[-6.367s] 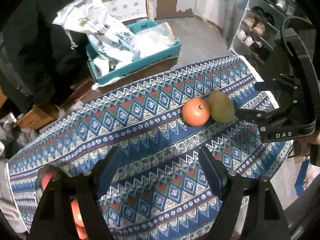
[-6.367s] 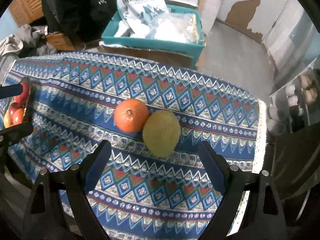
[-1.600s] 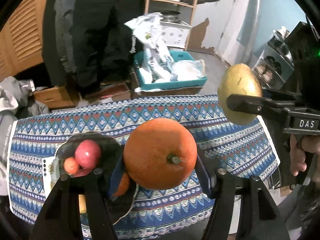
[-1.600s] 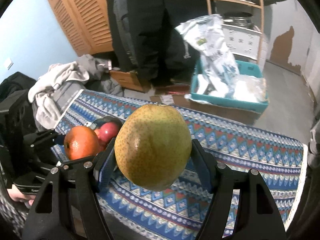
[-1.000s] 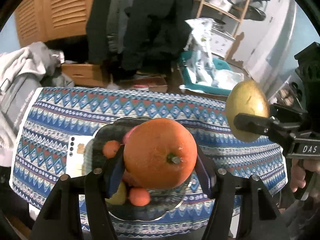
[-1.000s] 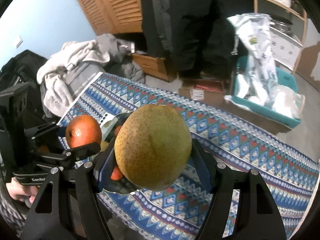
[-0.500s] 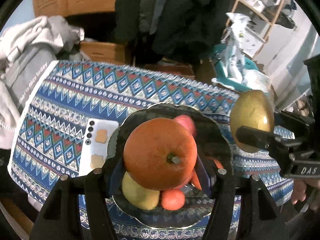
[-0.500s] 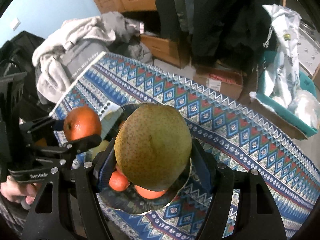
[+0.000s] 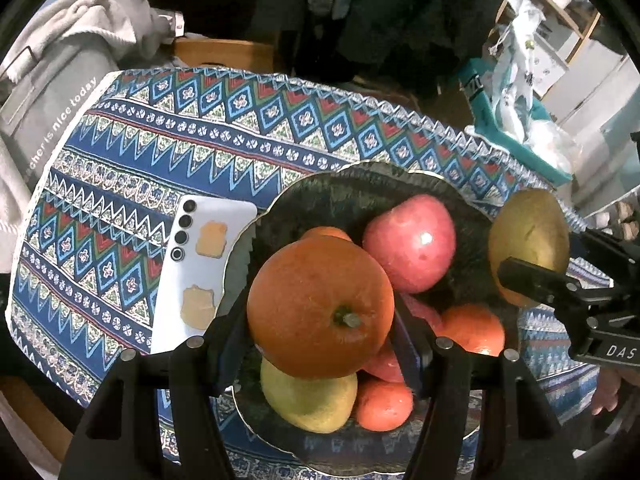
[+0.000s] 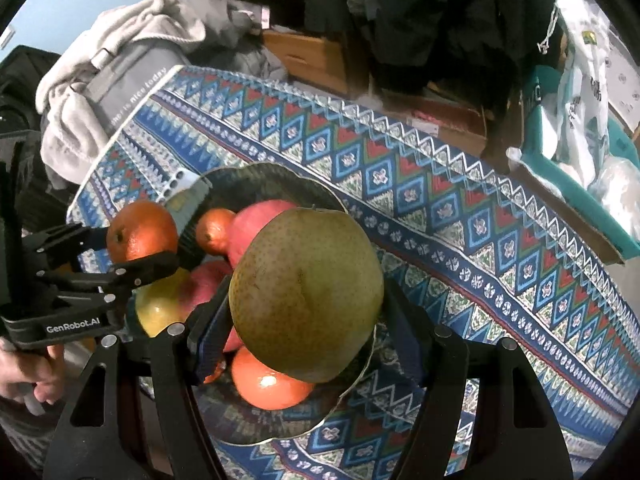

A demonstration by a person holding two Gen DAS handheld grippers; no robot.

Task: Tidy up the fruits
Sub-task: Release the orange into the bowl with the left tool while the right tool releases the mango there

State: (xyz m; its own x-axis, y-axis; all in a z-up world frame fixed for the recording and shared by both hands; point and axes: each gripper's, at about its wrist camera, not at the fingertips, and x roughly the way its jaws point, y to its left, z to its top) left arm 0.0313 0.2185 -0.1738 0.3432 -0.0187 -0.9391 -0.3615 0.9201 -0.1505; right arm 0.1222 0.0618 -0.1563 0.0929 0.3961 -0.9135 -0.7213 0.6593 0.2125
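Note:
My left gripper (image 9: 320,340) is shut on a large orange (image 9: 320,306) and holds it just above a dark fruit bowl (image 9: 340,188). The bowl holds a red apple (image 9: 410,242), small oranges (image 9: 472,330) and a yellow fruit (image 9: 312,404). My right gripper (image 10: 306,344) is shut on a green-brown pear (image 10: 306,294) above the bowl's right side (image 10: 256,180). The pear (image 9: 528,236) and the held orange (image 10: 140,230) each show in the other view.
A white phone (image 9: 200,276) lies on the patterned tablecloth (image 9: 160,128) touching the bowl's left rim. Grey clothing (image 9: 60,60) is piled past the table's left end. A teal crate with bags (image 10: 580,140) stands behind the table on the right.
Both grippers have come down closer over the bowl with their fruit still held. The bowl and its fruit now fill more of both views.

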